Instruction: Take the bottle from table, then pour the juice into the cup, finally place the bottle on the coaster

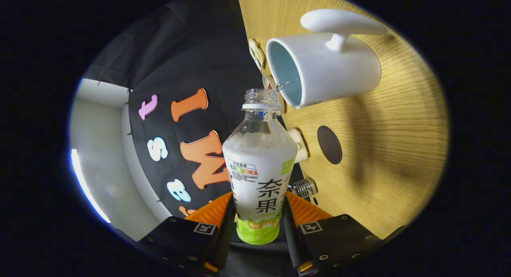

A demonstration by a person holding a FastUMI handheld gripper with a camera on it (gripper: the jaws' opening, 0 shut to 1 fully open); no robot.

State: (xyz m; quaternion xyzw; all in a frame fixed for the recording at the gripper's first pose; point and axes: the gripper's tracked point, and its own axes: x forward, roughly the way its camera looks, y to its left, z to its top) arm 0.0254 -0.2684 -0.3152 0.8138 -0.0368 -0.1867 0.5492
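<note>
A clear plastic bottle [258, 165] with a white and green label sits between my fingers, and the gripper [258, 219] is shut on its lower body. The cap is off. The whole view is rolled sideways, so the wooden table [391, 157] stands like a wall beside the bottle. The bottle's open mouth is right at the rim of a white cup [327, 67] with a handle and a pale blue inside. A thin trickle of liquid [279, 86] passes from the mouth towards the cup. A dark round coaster [329, 144] lies on the table beside the bottle's shoulder.
A small white cap-like object [300, 146] sits on the table just behind the bottle, and a small clear ribbed glass item [303, 188] lies near my fingers. A yellowish round disc [256, 52] lies beyond the cup. Bare wood spreads past the coaster.
</note>
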